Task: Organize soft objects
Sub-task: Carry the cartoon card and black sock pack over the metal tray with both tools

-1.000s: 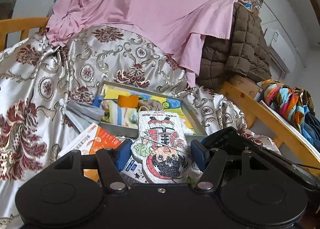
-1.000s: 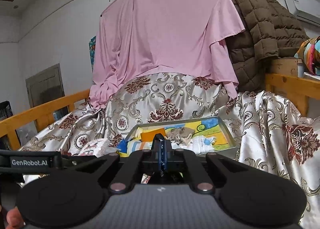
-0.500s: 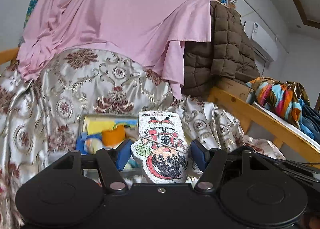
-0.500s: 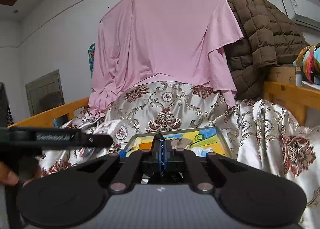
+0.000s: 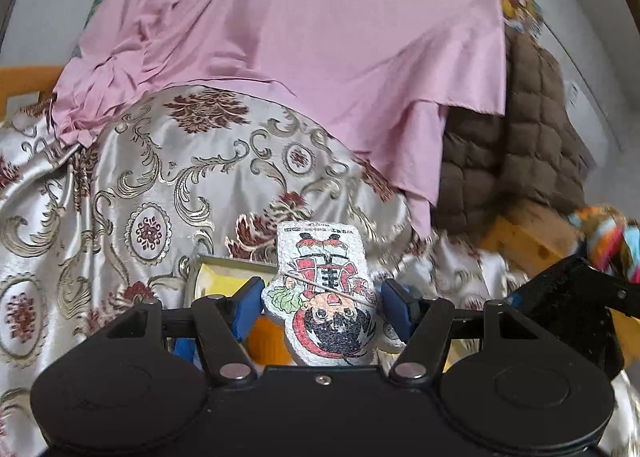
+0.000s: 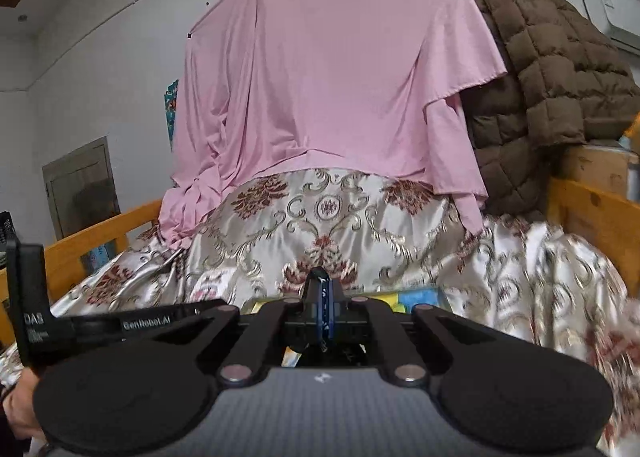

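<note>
My left gripper [image 5: 320, 299] is shut on a white foam pad printed with a cartoon figure [image 5: 326, 289], held upright over a metal tray [image 5: 224, 263] with yellow and orange soft things in it. My right gripper [image 6: 322, 297] is shut and empty, its blue pads pressed together, just in front of the same tray [image 6: 416, 293]. The tray's contents are mostly hidden behind both grippers.
A patterned silver and maroon satin bedspread [image 5: 160, 177] covers the bed. A pink cloth [image 6: 320, 77] hangs behind it, with a brown quilted jacket [image 6: 540, 77] to the right. Orange wooden bed rails [image 6: 588, 209] stand on both sides. The other gripper [image 6: 100, 325] shows at left.
My left gripper has moved with the foam pad, now sitting over the tray's near edge. The right gripper has tilted up, so less of the tray shows.
</note>
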Motion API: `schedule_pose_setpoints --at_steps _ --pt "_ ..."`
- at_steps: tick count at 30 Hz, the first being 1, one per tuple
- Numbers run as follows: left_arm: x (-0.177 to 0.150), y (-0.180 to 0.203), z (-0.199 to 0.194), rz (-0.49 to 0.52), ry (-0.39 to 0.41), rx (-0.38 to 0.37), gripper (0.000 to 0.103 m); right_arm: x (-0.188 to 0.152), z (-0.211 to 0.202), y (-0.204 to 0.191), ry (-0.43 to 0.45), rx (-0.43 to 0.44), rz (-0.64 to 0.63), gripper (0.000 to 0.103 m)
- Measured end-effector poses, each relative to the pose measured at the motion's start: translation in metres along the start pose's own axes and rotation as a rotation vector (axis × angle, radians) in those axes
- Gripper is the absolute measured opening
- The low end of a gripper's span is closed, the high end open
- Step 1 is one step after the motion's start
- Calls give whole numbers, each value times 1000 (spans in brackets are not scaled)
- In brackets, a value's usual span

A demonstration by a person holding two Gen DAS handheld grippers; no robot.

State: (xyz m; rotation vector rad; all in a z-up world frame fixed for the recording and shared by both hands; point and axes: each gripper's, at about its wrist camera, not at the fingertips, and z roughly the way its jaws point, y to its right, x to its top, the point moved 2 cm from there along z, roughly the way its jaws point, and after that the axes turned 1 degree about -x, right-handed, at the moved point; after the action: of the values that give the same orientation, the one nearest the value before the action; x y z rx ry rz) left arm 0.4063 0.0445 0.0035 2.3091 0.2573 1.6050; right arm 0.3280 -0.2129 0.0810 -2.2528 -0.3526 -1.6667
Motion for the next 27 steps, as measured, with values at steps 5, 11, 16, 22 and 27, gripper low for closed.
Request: schedule_pose_setpoints --at_steps 5,11,16,22,27 --pt "11 -22 36 -47 -20 29 66 22 59 -5 -21 -9 -30 3" --pt "29 -60 78 -141 -128 -12 66 34 128 -25 -47 -46 -57 3" --pt "28 -73 99 -143 -204 -59 66 26 176 -40 -94 -67 -45 3" --pt "11 -75 113 -77 -274 -1 66 -1 215 -43 -188 -142 -23 3" --pt "1 -71 118 -41 -303 18 66 -17 228 -44 -236 -165 -35 3"
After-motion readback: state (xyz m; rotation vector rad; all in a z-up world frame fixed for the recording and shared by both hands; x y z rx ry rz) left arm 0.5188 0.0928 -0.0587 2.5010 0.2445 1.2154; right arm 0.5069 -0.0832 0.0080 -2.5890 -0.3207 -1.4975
